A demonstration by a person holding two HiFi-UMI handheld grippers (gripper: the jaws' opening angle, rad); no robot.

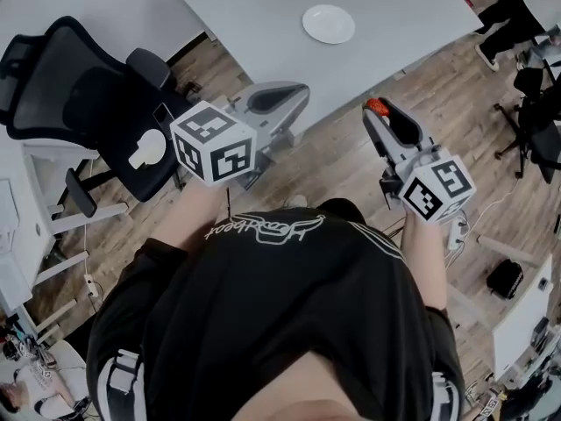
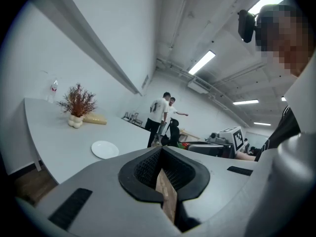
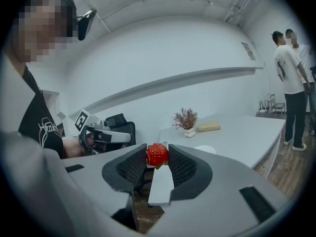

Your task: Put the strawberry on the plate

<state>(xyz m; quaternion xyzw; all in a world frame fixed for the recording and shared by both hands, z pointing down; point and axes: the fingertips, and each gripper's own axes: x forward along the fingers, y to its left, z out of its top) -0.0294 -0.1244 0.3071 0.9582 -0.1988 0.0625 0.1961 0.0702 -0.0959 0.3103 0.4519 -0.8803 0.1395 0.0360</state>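
Observation:
A red strawberry [image 3: 157, 154] is clamped between the tips of my right gripper [image 3: 157, 157], which is shut on it; from above the strawberry [image 1: 377, 107] shows at the tip of the right gripper [image 1: 379, 112], held over the wooden floor short of the table edge. The white plate [image 1: 329, 24] lies bare on the white table [image 1: 263, 42], farther ahead; the plate [image 2: 104, 149] also shows in the left gripper view, and the plate [image 3: 205, 149] shows small just past the right jaws. My left gripper [image 1: 289, 95] is shut and holds nothing, its tips at the table edge.
A black office chair [image 1: 96, 103] stands to the left of the table. A vase of dried twigs [image 2: 76, 107] and a yellowish block [image 2: 95, 119] sit at the table's far end. Two people [image 2: 163, 117] stand beyond the table. More chairs [image 1: 535, 103] stand at the right.

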